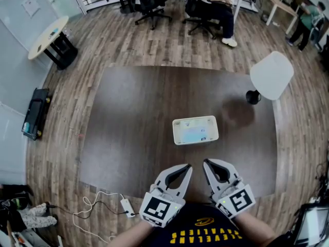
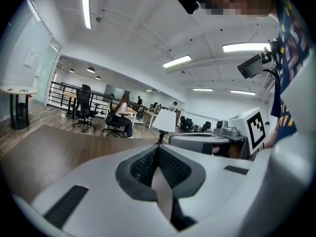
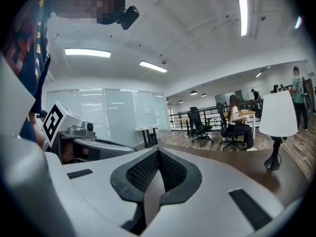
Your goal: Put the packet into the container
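A white rectangular container [image 1: 178, 133] sits on the brown table [image 1: 133, 117], a little right of centre. Something flat and pale blue lies inside it [image 1: 196, 134], likely the packet; I cannot make out more. Both grippers hover side by side at the table's near edge, short of the container. My left gripper [image 1: 189, 166] is shut with nothing in it, its ribbed pads meeting in the left gripper view [image 2: 159, 148]. My right gripper [image 1: 205, 162] is likewise shut and empty [image 3: 158, 151]. Each gripper shows in the other's view, the right one [image 2: 207, 141] and the left one [image 3: 86, 144].
A white-shaded lamp [image 1: 271, 75] stands at the table's far right on a black base [image 1: 252, 96]. A power strip with white cable [image 1: 126, 206] lies on the wooden floor at near left. Office chairs [image 1: 151, 4] and a seated person [image 1: 218, 9] are beyond the table.
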`<state>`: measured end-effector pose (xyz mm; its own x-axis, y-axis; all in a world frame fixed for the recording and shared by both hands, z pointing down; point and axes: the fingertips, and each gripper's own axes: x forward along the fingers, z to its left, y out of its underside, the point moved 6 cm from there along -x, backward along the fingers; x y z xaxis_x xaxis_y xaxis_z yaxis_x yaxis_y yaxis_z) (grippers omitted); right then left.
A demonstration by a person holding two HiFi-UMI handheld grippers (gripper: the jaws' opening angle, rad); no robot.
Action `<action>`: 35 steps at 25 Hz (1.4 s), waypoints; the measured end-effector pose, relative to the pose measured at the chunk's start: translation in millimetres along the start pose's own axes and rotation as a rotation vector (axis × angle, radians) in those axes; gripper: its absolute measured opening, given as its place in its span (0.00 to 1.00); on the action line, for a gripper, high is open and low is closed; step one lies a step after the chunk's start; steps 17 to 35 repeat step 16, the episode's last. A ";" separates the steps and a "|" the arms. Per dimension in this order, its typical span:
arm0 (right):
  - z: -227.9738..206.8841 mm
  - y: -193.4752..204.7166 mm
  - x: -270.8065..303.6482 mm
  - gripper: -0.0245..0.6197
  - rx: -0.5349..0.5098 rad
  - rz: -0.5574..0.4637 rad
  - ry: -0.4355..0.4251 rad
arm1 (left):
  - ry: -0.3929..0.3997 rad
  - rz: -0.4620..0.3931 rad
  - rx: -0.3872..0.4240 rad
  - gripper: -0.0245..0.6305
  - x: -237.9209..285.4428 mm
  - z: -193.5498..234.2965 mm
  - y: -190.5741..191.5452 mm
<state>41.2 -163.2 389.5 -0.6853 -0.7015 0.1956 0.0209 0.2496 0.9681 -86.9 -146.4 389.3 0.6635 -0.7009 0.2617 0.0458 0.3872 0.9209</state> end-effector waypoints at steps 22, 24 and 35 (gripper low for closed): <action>-3.0 0.2 1.5 0.05 0.003 0.002 -0.013 | -0.003 0.005 0.004 0.04 7.1 0.1 1.4; -3.0 0.2 1.5 0.05 0.003 0.002 -0.013 | -0.003 0.005 0.004 0.04 7.1 0.1 1.4; -3.0 0.2 1.5 0.05 0.003 0.002 -0.013 | -0.003 0.005 0.004 0.04 7.1 0.1 1.4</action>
